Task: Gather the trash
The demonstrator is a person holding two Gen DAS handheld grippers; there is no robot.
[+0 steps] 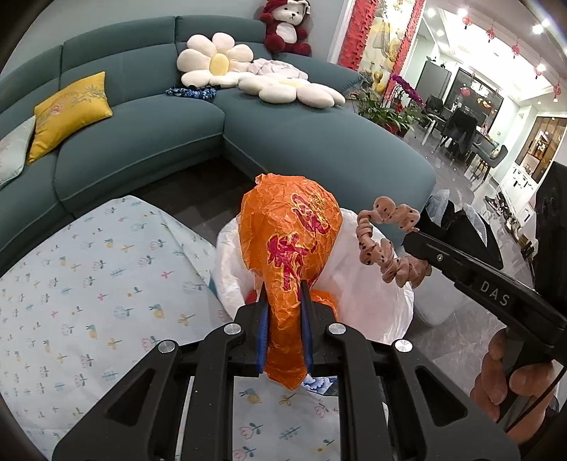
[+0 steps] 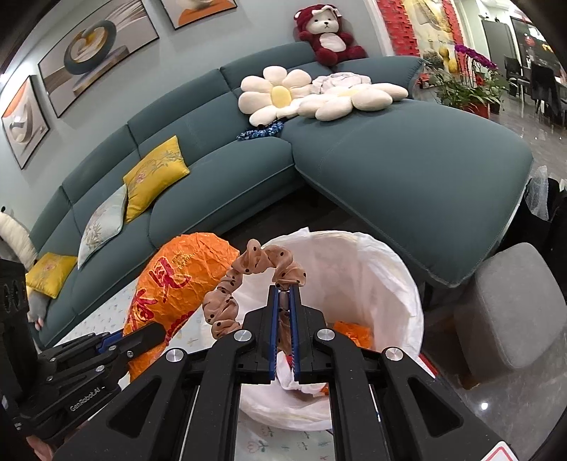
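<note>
My left gripper is shut on a crumpled orange plastic bag with red characters, held up over the white-lined trash bin. The same orange bag shows at the left of the right wrist view, with the left gripper clamped on its lower end. My right gripper is shut on a tan dotted scrunchie, which loops out above the bin's white liner. In the left wrist view the scrunchie hangs from the right gripper beside the orange bag. Orange scraps lie inside the bin.
A table with a floral cloth lies at the left of the bin. A teal corner sofa with yellow cushions, flower pillows and a plush bear stands behind. A grey pouf sits right of the bin.
</note>
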